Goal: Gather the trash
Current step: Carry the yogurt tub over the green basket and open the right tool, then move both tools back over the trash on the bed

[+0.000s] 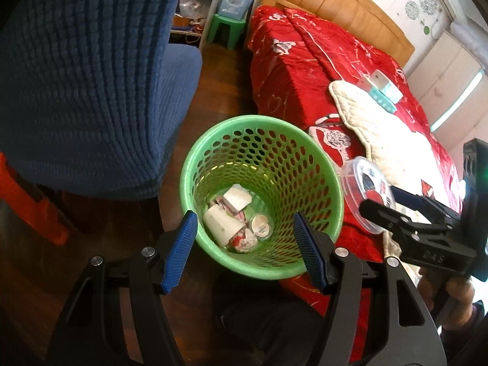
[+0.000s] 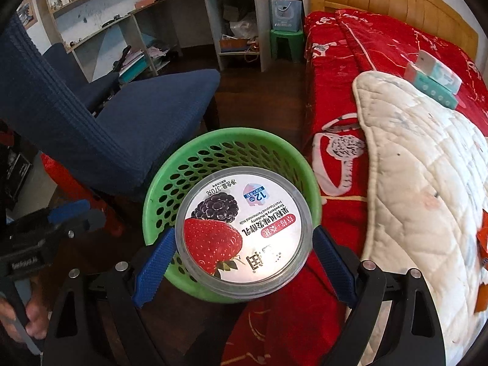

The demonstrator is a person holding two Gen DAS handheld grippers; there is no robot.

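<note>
A green perforated basket [image 1: 323,183] stands on the floor between a chair and a bed, with a paper cup [image 1: 219,225], crumpled paper and a small round tub inside. My left gripper [image 1: 244,215] hovers above it, open, its blue pads [image 1: 183,244] framing the near rim with nothing between them. In the right wrist view the left gripper [image 2: 73,213] sits left of the basket [image 2: 170,183], apart from it. My right gripper [image 2: 244,233] is shut on a clear yoghurt tub [image 2: 244,225] with a strawberry lid, held over the basket's near right rim. The tub [image 1: 366,195] also shows beside the basket.
A blue covered chair [image 1: 91,76] stands close on the basket's left, with an orange object [image 1: 30,201] under it. The bed's red cover [image 2: 335,76] carries a white quilted pad [image 2: 421,167] and a tissue pack [image 2: 436,76]. A green stool [image 2: 286,45] and desk shelves [image 2: 152,30] stand behind.
</note>
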